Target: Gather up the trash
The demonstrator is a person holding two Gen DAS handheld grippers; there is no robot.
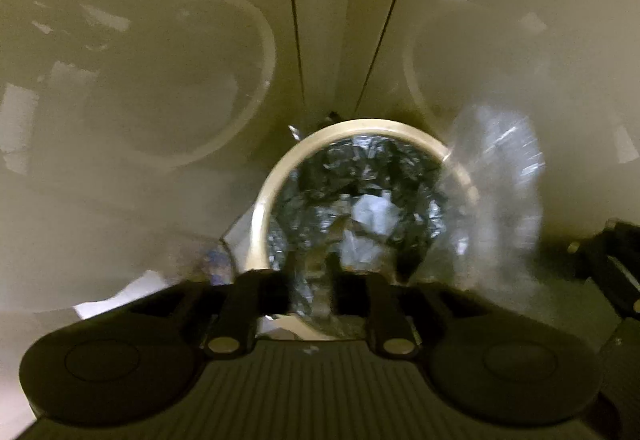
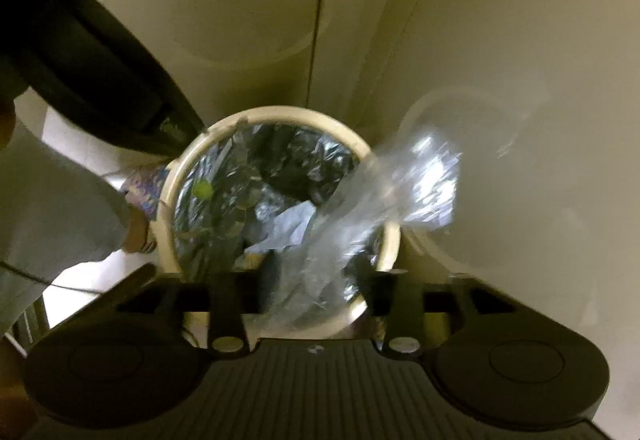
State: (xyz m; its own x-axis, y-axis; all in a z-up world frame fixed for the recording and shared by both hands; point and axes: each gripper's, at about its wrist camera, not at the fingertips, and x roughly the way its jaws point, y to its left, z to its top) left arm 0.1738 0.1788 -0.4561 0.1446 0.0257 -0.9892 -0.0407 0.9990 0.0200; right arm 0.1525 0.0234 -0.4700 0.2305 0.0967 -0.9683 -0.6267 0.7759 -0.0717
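Left wrist: glossy cream cabinet doors behind bin.

No readable text, labels or numbers anywhere.

The bin has a cream rim, and its liner is dark — black with silvery, crinkled highlights. Inside lies white crumpled paper and a small yellow-green spot. A clear plastic bag glints white across the rim. The cabinet doors behind are glossy beige, split by thin dark seams. Both tools are black — left tool, right tool — with ribbed bodies and silver pins.
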